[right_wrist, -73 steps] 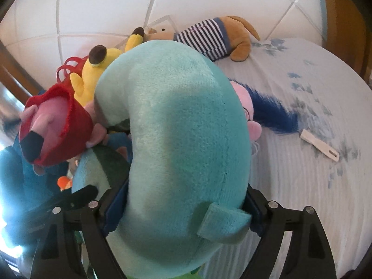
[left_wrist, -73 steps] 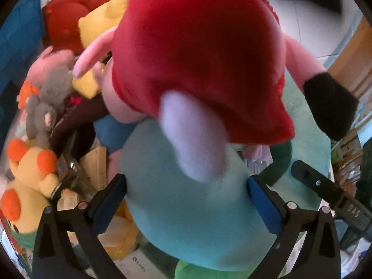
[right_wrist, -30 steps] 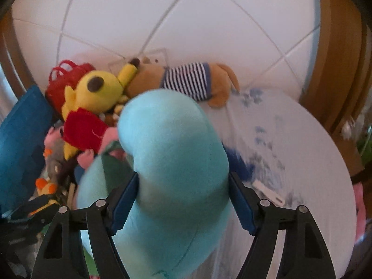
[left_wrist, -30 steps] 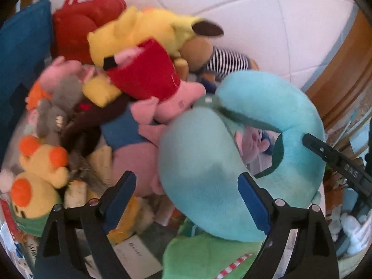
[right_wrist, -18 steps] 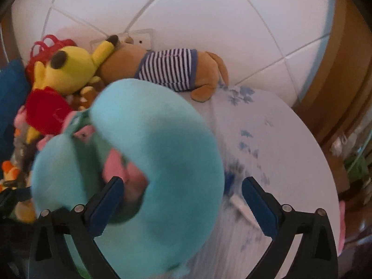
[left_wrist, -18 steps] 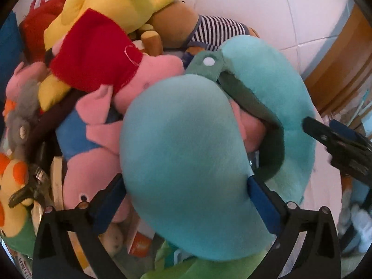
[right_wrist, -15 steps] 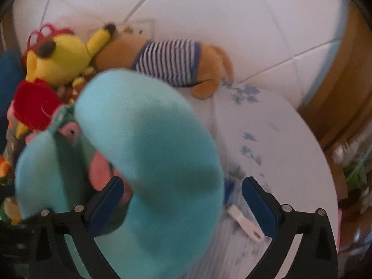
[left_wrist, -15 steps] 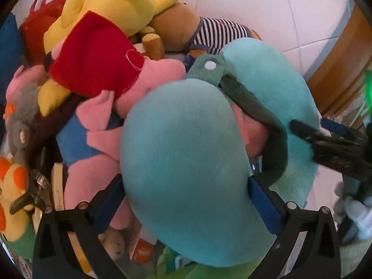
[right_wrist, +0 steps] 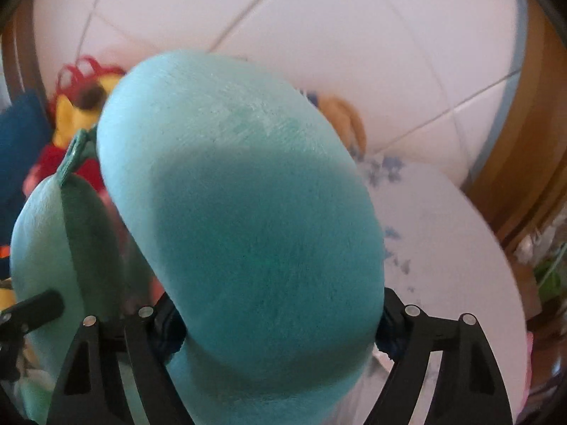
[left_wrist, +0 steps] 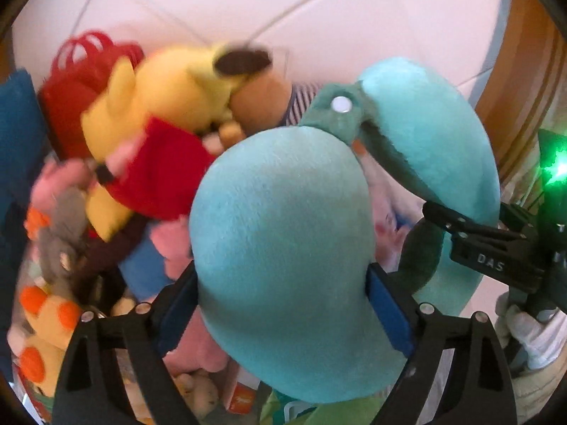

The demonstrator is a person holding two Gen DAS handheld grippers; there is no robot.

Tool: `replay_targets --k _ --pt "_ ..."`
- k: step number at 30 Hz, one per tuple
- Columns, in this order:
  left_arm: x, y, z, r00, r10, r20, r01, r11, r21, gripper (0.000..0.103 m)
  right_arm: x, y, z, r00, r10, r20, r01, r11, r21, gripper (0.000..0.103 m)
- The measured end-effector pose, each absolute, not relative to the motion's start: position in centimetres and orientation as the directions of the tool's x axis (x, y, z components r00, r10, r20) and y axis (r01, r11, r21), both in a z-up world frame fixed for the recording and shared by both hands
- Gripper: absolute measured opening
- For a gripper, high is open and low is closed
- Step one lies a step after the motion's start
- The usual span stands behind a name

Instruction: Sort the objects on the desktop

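Left wrist view, grip: the left gripper (left_wrist: 283, 304) has its blue-padded fingers (left_wrist: 388, 313) pressed into one arm of the teal neck pillow (left_wrist: 283, 248), so it holds that arm.
Left wrist view, change: half a second ago the pillow lay low against the pink toy; now it sits higher in frame and the pile behind blurs. I judge it is being lifted clear for sorting.
Left wrist view, count: one neck pillow, snap strap fastened; one yellow plush (left_wrist: 166, 85); one red-shirted plush (left_wrist: 159, 173); one striped-shirt dog (left_wrist: 269, 95), mostly hidden; one red bag (left_wrist: 81, 81).
Left wrist view, other tool: the right gripper (left_wrist: 471, 237) reaches the pillow's far arm.
Right wrist view, grip: its fingers (right_wrist: 388, 329) squeeze the other pillow arm (right_wrist: 241, 219), closed on plush.
Right wrist view, change: a moment ago these fingers stood wide around it; now they pinch, so both tools carry it.
Right wrist view, place: pillow held above the desk (right_wrist: 443, 248), beside the toy pile.
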State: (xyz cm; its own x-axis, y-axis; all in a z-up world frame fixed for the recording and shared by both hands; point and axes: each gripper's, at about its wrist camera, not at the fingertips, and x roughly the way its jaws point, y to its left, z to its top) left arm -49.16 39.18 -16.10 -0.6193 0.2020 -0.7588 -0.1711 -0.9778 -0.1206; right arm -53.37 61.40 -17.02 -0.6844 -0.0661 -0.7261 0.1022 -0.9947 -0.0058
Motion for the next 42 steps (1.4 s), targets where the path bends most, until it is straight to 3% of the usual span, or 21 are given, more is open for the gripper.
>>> replay_targets --k 7,16,23,34,42 --pt "-44.1 36.6 -9.2 -0.744 0.199 -0.637 -0.174 -0.979 -0.103 0.09 -48.5 59.8 -9.7 -0.777 -0.084 -0.624 0.101 -0.995 0.008 0.083" --pt "-37.9 31.1 -4.4 -0.824 0.133 -0.551 -0.094 -0.991 -0.098 0.09 -42.9 54.3 -3.6 -0.823 -0.156 -0.546 0.189 -0.982 -0.004 0.083" --pt "-33.9 24.7 -2.7 -0.843 0.089 -0.53 -0.043 -0.994 -0.098 0.09 -39.6 48.1 -1.6 -0.817 -0.206 -0.538 0.248 -0.969 -0.005 0.083" --pt "-29.2 11.2 -0.8 -0.866 0.11 -0.488 -0.088 -0.994 -0.068 0.09 -33.4 35.9 -0.2 -0.848 -0.195 -0.493 0.214 -0.977 0.017 0.083" --pt "-25.9 3.0 1.7 -0.904 0.02 -0.427 0.004 -0.998 -0.055 0.09 -33.5 26.6 2.1 -0.855 -0.265 -0.446 0.284 -0.958 0.025 0.083"
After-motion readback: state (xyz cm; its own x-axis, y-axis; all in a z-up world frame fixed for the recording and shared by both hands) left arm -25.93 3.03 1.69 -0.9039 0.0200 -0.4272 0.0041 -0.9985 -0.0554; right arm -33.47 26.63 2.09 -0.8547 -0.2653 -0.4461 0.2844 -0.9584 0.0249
